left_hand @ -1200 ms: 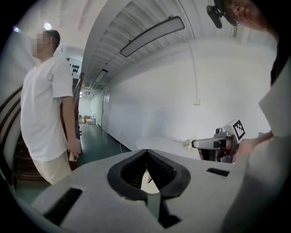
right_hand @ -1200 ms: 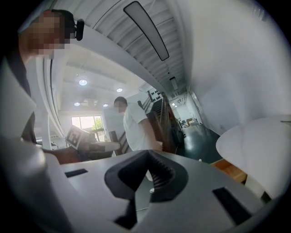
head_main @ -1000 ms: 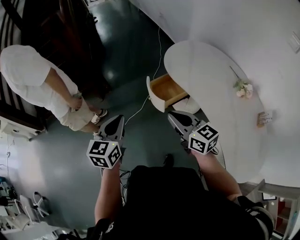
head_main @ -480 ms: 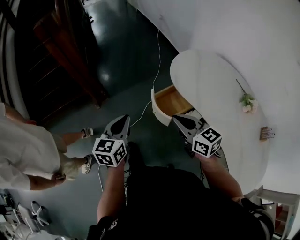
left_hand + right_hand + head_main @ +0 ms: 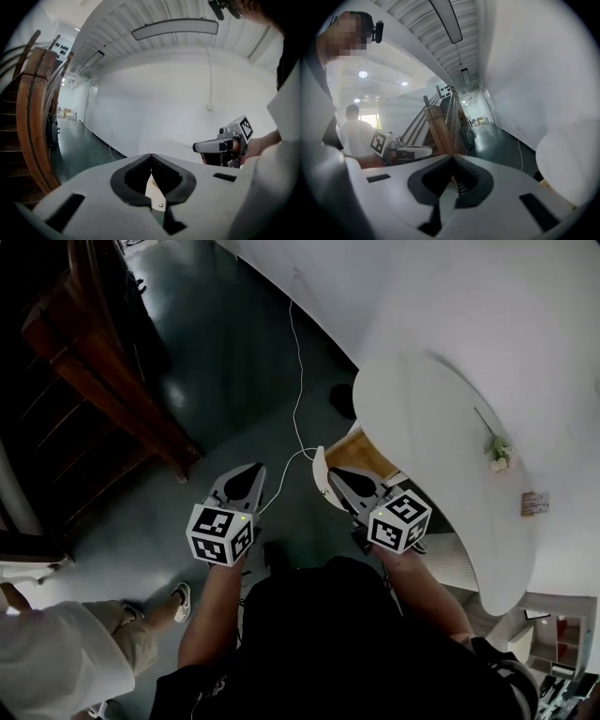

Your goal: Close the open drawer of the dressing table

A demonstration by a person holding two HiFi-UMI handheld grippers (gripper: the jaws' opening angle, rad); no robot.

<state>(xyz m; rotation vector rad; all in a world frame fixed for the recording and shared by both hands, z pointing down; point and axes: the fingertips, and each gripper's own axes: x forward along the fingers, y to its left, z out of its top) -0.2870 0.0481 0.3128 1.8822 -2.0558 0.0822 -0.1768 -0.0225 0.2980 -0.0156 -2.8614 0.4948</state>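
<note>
The white oval dressing table (image 5: 441, 427) stands at the right of the head view. Its drawer (image 5: 372, 454) is pulled out, showing a wooden inside and a white front panel (image 5: 320, 474). My right gripper (image 5: 332, 472) is shut and empty, its tips right at the front panel; whether they touch it I cannot tell. My left gripper (image 5: 253, 469) is shut and empty, over the floor a little left of the drawer. In the left gripper view the closed tips (image 5: 151, 155) point past the right gripper (image 5: 220, 146). The right gripper view shows closed tips (image 5: 452, 156) and the table top (image 5: 569, 152).
An artificial flower (image 5: 497, 448) and a small card (image 5: 535, 503) lie on the table top. A white cable (image 5: 298, 381) runs across the dark floor to the drawer. A wooden staircase (image 5: 103, 362) rises at the left. A person in white (image 5: 66, 667) stands at the lower left.
Both grippers have come closer to the drawer, the right one reaching its front panel. The bystander has slid from the upper left to the lower left of the head view.
</note>
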